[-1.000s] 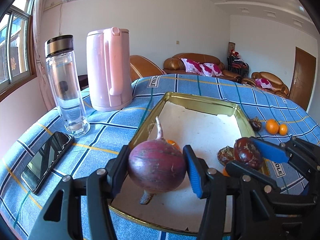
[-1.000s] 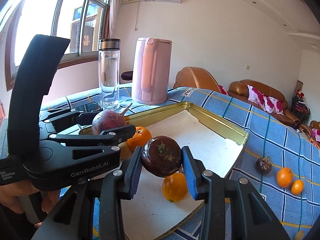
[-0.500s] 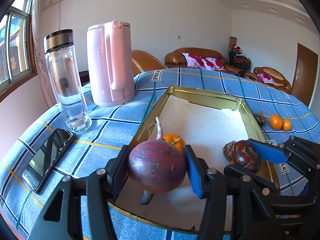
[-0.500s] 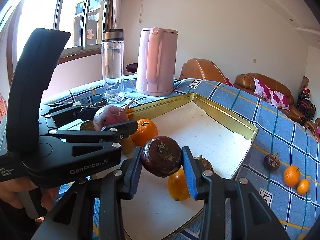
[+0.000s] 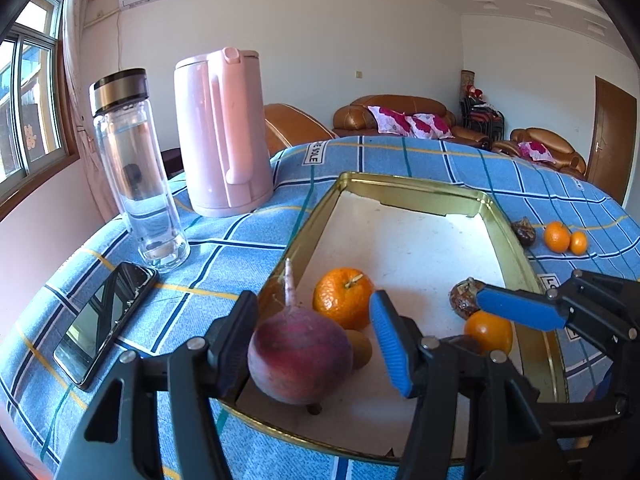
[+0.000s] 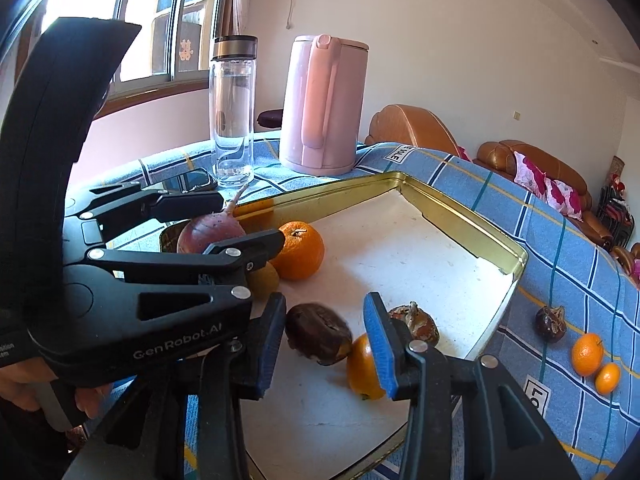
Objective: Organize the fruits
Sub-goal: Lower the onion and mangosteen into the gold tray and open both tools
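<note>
A gold-rimmed tray (image 5: pixel 516 236) (image 6: pixel 460 216) with a white floor lies on the blue checked cloth. My left gripper (image 5: pixel 316 344) is open; a purple radish (image 5: pixel 300 360) (image 6: pixel 210 232) rests between its fingers on the tray's near edge. My right gripper (image 6: pixel 324 340) is open over the tray, and a dark brown fruit (image 6: pixel 318 334) lies blurred between its fingers. The tray also holds a large orange (image 5: pixel 343 298) (image 6: pixel 300 250), a smaller orange (image 5: pixel 488 332) (image 6: pixel 362 368), a kiwi (image 5: pixel 358 348) and a dried brown fruit (image 6: pixel 414 322).
A pink kettle (image 5: pixel 222 132), a glass bottle (image 5: pixel 136 168) and a phone (image 5: pixel 106 316) sit left of the tray. Right of the tray, on the cloth, lie a dark fruit (image 5: pixel 524 231) (image 6: pixel 551 322) and two small oranges (image 5: pixel 557 236) (image 6: pixel 587 354).
Both grippers have opened. The radish has dropped from the left fingers onto the tray's edge, and the dark fruit has dropped from the right fingers into the tray.
</note>
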`<state>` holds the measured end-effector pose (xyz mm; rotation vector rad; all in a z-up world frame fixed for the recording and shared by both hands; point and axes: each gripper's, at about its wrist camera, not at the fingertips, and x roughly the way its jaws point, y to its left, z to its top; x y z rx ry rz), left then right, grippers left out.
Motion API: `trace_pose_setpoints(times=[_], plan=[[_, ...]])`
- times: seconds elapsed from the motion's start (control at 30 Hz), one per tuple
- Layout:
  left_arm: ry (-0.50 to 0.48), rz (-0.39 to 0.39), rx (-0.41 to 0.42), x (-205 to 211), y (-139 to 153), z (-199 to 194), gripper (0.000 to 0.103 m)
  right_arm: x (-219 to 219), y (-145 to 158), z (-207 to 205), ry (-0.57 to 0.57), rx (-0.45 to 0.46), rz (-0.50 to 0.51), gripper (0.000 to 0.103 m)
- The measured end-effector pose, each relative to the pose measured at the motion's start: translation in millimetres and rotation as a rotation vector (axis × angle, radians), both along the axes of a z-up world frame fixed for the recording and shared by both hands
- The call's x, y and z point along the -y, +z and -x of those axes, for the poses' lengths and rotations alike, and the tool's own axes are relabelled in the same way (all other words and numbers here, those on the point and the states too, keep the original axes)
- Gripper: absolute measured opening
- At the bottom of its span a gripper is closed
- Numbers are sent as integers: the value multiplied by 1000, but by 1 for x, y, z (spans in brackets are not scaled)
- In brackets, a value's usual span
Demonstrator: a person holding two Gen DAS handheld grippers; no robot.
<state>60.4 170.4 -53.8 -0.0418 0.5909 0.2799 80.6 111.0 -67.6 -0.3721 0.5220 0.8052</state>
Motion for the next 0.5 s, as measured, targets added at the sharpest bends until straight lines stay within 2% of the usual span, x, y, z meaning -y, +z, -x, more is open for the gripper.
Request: trace_pose_setpoints(times=[0.03,0.1,0.17,0.23,0.4,0.5], plan=[[-1,9,3,-1,0,0,63,-1,0,1,-2,7,4,44],[6,17,12,-2,1,2,66,0,0,1,-11,12,6,55],[5,33,35,-3,3,6,71,4,1,-2,-34,8,-6,62],[10,39,52,-2,6,8,78,11,4,-4,-51,3,-38,64],[-16,35,68,10,11,11,80,36,8,1,-120,55,-40,66],[-43,35,77,23,15,12,85,67,14,-1,-184,59,-37,66]])
